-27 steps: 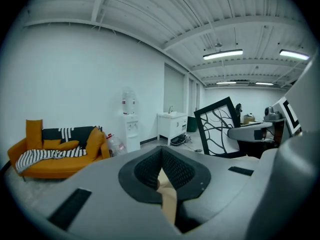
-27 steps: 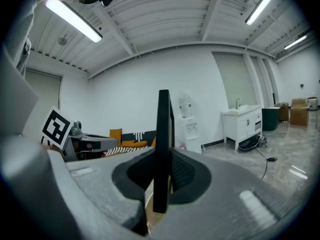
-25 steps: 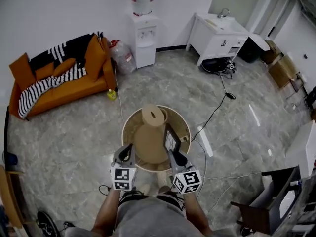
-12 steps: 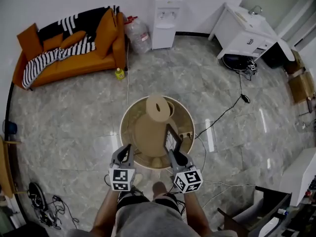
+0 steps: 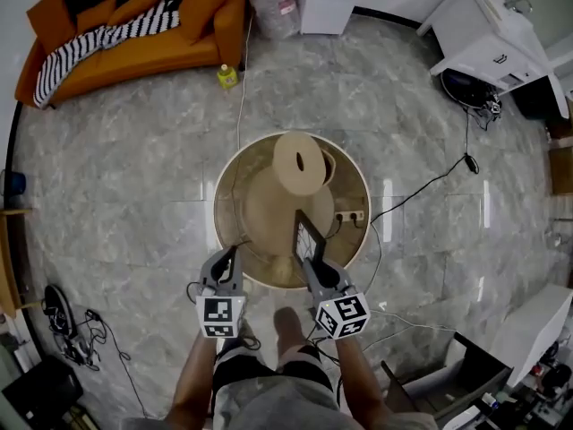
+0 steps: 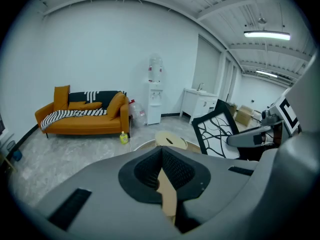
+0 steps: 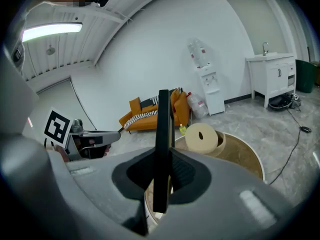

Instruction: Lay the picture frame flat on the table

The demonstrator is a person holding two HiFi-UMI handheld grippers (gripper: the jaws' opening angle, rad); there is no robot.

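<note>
The black picture frame (image 5: 308, 234) stands upright on its edge over the near right part of the round wooden table (image 5: 235, 173). My right gripper (image 5: 311, 260) is shut on the frame's lower edge. In the right gripper view the frame (image 7: 163, 134) shows edge-on between the pads of the right gripper (image 7: 163, 159). My left gripper (image 5: 230, 258) hovers at the table's near left rim, shut, with nothing in it. From the left gripper view the frame (image 6: 216, 134) shows a white picture with black branches, to the right of the left gripper (image 6: 161, 152).
A tan round object with a slot (image 5: 300, 162) stands on a tan cone-shaped base (image 5: 269, 215) on the table. A power strip (image 5: 350, 215) lies at the table's right rim, its cable running over the floor. An orange sofa (image 5: 134, 21), a yellow bottle (image 5: 227, 76) and a white cabinet (image 5: 492, 43) stand farther off.
The head view has swung downward, so the table and room have slid up the picture. Both grippers and the upright frame keep about the same place at the table's near edge.
</note>
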